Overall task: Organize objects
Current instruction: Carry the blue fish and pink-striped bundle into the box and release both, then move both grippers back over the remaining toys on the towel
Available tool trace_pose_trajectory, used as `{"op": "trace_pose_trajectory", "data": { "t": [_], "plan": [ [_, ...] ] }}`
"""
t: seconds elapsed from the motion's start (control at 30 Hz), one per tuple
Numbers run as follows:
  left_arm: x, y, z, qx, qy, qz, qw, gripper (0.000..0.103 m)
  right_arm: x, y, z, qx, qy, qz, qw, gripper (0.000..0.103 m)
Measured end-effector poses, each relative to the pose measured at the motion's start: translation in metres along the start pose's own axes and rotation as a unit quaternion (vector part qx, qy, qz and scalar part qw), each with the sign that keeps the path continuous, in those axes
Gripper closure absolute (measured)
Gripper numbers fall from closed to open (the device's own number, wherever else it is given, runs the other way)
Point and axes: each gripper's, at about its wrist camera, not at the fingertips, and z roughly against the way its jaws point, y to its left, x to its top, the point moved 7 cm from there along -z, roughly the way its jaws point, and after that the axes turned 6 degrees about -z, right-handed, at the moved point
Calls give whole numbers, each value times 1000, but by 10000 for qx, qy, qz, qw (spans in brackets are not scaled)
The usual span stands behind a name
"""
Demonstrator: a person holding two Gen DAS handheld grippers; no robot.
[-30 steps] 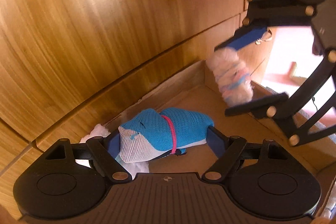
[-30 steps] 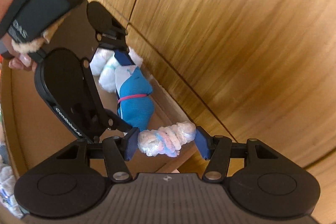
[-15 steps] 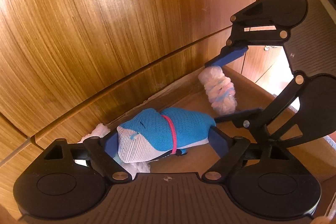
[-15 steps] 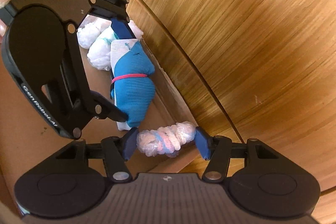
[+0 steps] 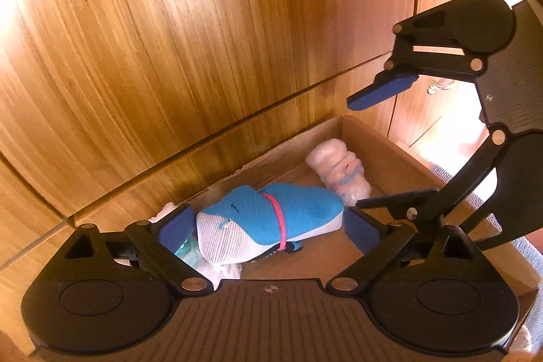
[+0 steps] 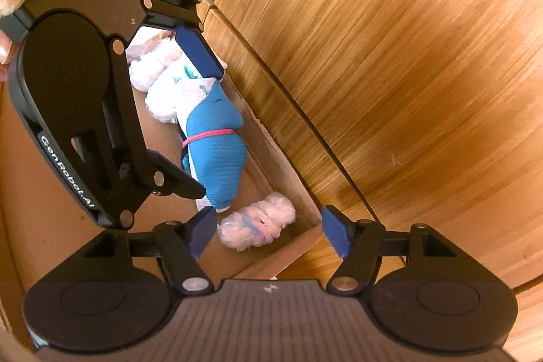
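Released since a moment ago, the pink fluffy bundle point(image 6: 257, 224) now lies on the floor of the cardboard box point(image 5: 383, 138), below the right gripper point(image 6: 268, 234), whose jaws are opening clear of it. Beside it lies the blue sock bundle point(image 5: 271, 219), between the left gripper's point(image 5: 268, 226) opening jaws, pads no longer pressing.
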Motion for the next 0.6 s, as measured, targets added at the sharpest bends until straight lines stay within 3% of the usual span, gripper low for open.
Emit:
{"op": "trace_pose_trajectory", "data": {
  "t": [0.17, 0.4, 0.6],
  "plan": [
    [-19, 7, 26, 103, -60, 246, 9996, 1, 3, -3, 13, -33, -22, -249, 9997, 38],
    [-33, 24, 62, 334, 126, 1307, 9908, 1, 1, 6, 47, -291, 54, -1039, 9941, 34],
    [-42, 23, 111, 492, -36, 1418, 9887, 1, 5, 6, 80, -523, -50, -1706, 9839, 27]
  ]
}}
